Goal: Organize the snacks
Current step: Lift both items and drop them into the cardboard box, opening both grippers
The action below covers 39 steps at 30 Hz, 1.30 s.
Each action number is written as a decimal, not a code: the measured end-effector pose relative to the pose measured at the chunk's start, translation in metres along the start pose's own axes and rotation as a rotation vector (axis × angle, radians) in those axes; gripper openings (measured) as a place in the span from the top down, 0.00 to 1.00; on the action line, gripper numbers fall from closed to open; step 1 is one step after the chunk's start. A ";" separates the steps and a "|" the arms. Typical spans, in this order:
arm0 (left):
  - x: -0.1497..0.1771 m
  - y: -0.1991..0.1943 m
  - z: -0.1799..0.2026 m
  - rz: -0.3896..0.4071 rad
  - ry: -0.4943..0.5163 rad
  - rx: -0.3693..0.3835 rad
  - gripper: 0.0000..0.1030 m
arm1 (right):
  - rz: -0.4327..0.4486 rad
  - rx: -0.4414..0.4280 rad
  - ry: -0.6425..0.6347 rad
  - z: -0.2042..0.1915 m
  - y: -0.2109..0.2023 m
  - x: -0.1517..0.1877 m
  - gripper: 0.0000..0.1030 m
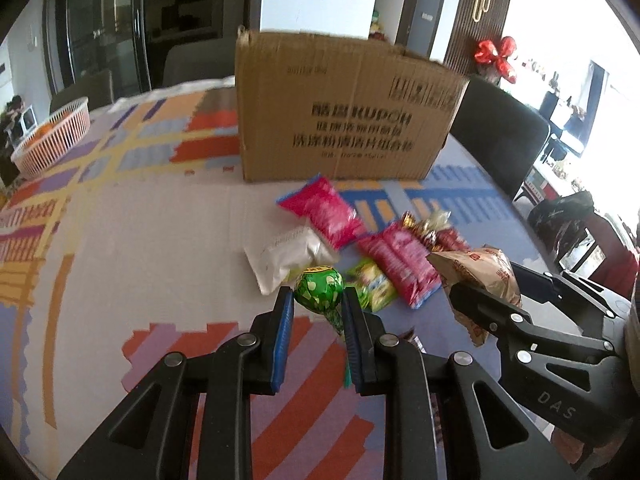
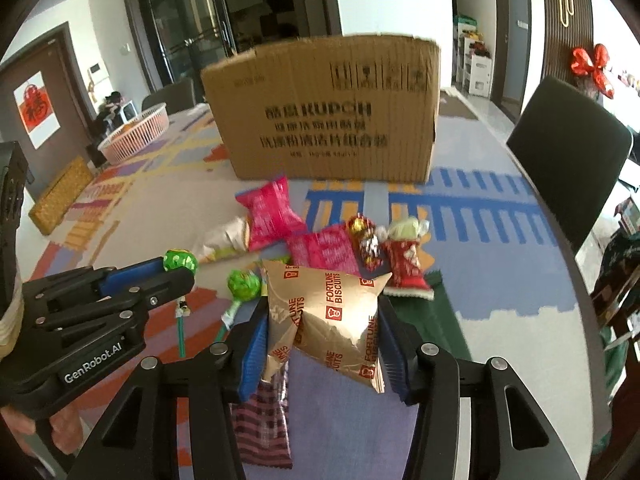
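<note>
Lollipop and biscuit bag clamped before cardboard box.

Patterned table bears cardboard box, perhaps 7 snacks.

The left gripper hovered with its blue-padded fingers closed on a green lollipop. The right gripper pinched a gold biscuit packet.

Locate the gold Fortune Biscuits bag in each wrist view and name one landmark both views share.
Left wrist view: Fortune Biscuits bag at right, clamped in the right gripper.
Right wrist view: bag bottom centre, between that gripper's own fingers.
Shared landmark: cardboard box standing behind the snack pile.
</note>
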<state>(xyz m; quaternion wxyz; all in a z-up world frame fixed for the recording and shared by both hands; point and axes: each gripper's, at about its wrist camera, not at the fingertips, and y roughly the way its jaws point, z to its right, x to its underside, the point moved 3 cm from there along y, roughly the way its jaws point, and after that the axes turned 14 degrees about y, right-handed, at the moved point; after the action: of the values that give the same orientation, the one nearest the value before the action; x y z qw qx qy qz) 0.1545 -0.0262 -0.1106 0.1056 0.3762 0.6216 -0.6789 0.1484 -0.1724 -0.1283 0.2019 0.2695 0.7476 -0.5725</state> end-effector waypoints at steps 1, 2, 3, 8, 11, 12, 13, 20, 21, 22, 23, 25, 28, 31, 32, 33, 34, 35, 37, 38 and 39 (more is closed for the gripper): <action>-0.004 -0.004 0.000 0.012 0.004 -0.005 0.76 | 0.011 -0.003 -0.005 -0.001 -0.003 -0.003 0.50; -0.007 -0.006 -0.001 0.021 0.007 -0.009 0.76 | 0.020 -0.004 -0.008 -0.001 -0.006 -0.006 0.50; -0.010 -0.009 -0.001 0.029 0.010 -0.012 0.76 | 0.033 -0.004 -0.012 -0.002 -0.009 -0.010 0.50; -0.034 -0.025 -0.003 0.089 0.022 -0.029 0.76 | 0.091 -0.014 -0.021 -0.005 -0.021 -0.033 0.50; -0.051 -0.033 -0.006 0.131 0.034 -0.048 0.76 | 0.124 -0.038 -0.017 -0.008 -0.029 -0.051 0.50; -0.058 -0.036 -0.007 0.145 0.036 -0.051 0.76 | 0.143 -0.041 -0.023 -0.010 -0.033 -0.059 0.50; -0.063 -0.038 -0.008 0.155 0.037 -0.053 0.76 | 0.159 -0.039 -0.030 -0.011 -0.035 -0.064 0.50; -0.107 -0.056 -0.018 0.247 0.043 -0.077 0.76 | 0.259 -0.054 -0.051 -0.023 -0.053 -0.111 0.50; -0.112 -0.058 -0.019 0.256 0.047 -0.081 0.76 | 0.271 -0.054 -0.056 -0.025 -0.055 -0.116 0.50; -0.118 -0.059 -0.021 0.266 0.051 -0.083 0.76 | 0.283 -0.057 -0.061 -0.027 -0.057 -0.124 0.50; -0.124 -0.060 -0.022 0.275 0.056 -0.087 0.76 | 0.290 -0.059 -0.063 -0.028 -0.059 -0.129 0.50; -0.134 -0.061 -0.025 0.288 0.064 -0.094 0.76 | 0.303 -0.066 -0.063 -0.031 -0.061 -0.142 0.50; -0.150 -0.060 -0.029 0.304 0.061 -0.078 0.76 | 0.320 -0.063 -0.069 -0.034 -0.061 -0.158 0.50; -0.162 -0.057 -0.034 0.307 0.060 -0.073 0.76 | 0.314 -0.068 -0.066 -0.035 -0.057 -0.171 0.50; -0.167 -0.056 -0.035 0.309 0.063 -0.072 0.76 | 0.308 -0.071 -0.065 -0.036 -0.055 -0.176 0.50; -0.171 -0.054 -0.036 0.309 0.066 -0.070 0.76 | 0.306 -0.068 -0.065 -0.036 -0.053 -0.179 0.50; -0.176 -0.052 -0.038 0.309 0.071 -0.072 0.76 | 0.307 -0.064 -0.066 -0.037 -0.051 -0.183 0.50; -0.179 -0.051 -0.040 0.308 0.074 -0.076 0.76 | 0.305 -0.059 -0.070 -0.038 -0.048 -0.188 0.50; -0.186 -0.046 -0.042 0.301 0.083 -0.076 0.76 | 0.301 -0.055 -0.072 -0.038 -0.044 -0.195 0.50; -0.191 -0.041 -0.046 0.292 0.084 -0.075 0.76 | 0.297 -0.055 -0.074 -0.037 -0.043 -0.198 0.50; -0.195 -0.038 -0.047 0.285 0.085 -0.072 0.76 | 0.289 -0.051 -0.075 -0.037 -0.039 -0.204 0.50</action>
<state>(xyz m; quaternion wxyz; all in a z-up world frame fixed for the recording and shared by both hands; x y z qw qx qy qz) 0.2842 -0.0383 0.0464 0.1881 0.4852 0.5898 -0.6176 0.2815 -0.1789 0.0348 0.3170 0.3476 0.7071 -0.5280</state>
